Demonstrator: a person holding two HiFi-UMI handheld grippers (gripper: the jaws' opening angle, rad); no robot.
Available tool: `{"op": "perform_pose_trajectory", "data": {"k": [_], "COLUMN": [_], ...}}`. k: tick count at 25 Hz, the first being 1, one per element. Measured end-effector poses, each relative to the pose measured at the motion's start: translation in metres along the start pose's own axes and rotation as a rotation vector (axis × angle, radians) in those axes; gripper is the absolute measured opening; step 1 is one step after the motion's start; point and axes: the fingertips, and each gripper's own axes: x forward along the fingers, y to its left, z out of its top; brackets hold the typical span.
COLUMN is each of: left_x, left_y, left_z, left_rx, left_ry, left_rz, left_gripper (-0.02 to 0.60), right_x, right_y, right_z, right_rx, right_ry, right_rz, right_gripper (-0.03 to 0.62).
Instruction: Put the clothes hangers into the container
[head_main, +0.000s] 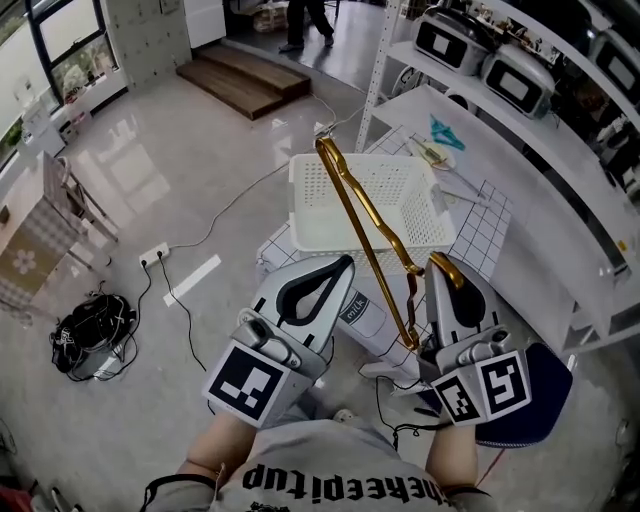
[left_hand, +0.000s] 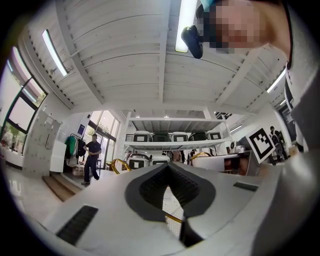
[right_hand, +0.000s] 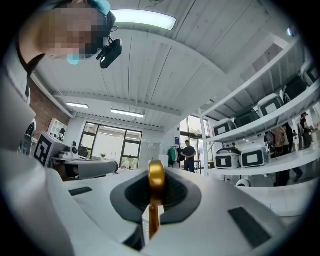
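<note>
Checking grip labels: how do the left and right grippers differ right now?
The right gripper is clamped on the gold hanger; the left gripper holds nothing. In the head view the right gripper sits nearer the shelf, the left nearer the open floor. Both have jaws together and point toward the white basket.

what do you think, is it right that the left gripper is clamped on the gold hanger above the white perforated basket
One thing is wrong: the right gripper, not the left, is clamped on the gold hanger. The right gripper view shows it pinched between the jaws. The rest stands: the hanger is above the white perforated basket.
</note>
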Motion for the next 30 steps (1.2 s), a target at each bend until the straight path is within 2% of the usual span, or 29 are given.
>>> {"op": "perform_pose_trajectory", "data": {"k": [14, 20, 30], "left_x": [-0.017, -0.017, -0.013], "left_y": [0.069, 0.087, 0.095], "left_z": [-0.009, -0.014, -0.010], "left_rx": [-0.013, -0.025, -0.033], "left_ry": [-0.016, -0.010, -0.034], "left_rz": [-0.052, -0.071, -0.074], "left_gripper": [0.020, 0.020, 0.020], "right_x": [0.057, 0.073, 0.083], "right_y": [0.017, 0.021, 0.022], "right_z": [0.014, 0.018, 0.031], "right_rx": [-0.065, -0.084, -0.122], "right_ry": [-0.010, 0.006, 0.022], "right_rz": [-0.050, -0.057, -0.013], "right_gripper": [0.015, 0.015, 0.015]}}
